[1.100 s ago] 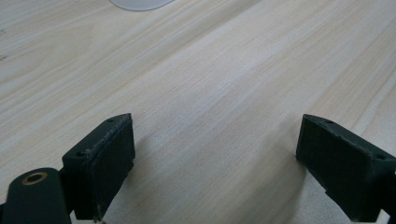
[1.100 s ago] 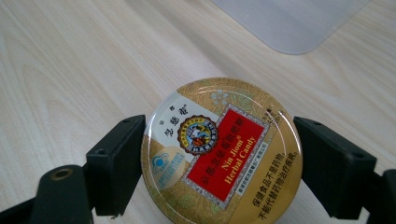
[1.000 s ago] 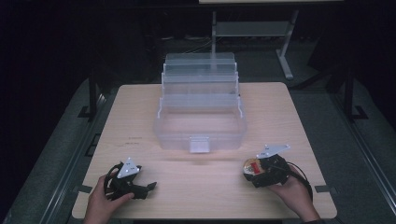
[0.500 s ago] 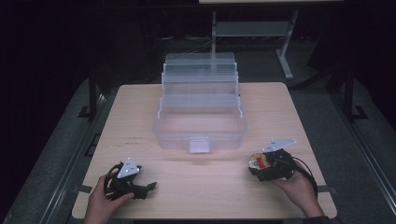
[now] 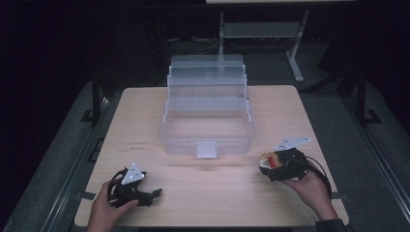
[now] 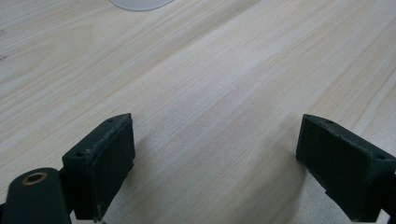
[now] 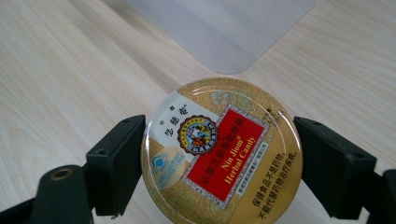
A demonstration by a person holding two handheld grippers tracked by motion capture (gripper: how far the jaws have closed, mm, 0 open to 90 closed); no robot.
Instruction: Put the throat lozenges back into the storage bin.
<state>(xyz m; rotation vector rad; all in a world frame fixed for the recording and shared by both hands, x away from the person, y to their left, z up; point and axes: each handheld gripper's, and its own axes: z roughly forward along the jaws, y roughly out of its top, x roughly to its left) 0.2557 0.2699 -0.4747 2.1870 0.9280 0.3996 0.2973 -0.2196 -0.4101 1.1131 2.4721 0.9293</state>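
A round gold and red herbal candy tin (image 7: 222, 151) sits lid-up between the two black jaws of my right gripper (image 7: 219, 170), which press on its opposite sides. In the high view this tin (image 5: 266, 160) and the right gripper (image 5: 270, 166) are at the table's right front, just right of a clear plastic tiered box (image 5: 208, 121). My left gripper (image 5: 153, 194) rests at the left front of the table. Its jaws are wide apart in the left gripper view, where the left gripper (image 6: 215, 163) has only bare wood between its pads (image 6: 109, 163).
The clear box stands open in the middle of the light wooden table (image 5: 145, 111), its latch tab (image 5: 206, 150) facing the person. A corner of clear plastic (image 7: 224, 28) lies just beyond the tin. Dark floor and a metal stand (image 5: 295, 43) lie behind the table.
The right hand has shifted a little to the right and away from the front edge, carrying the tin. The left gripper has stayed where it was.
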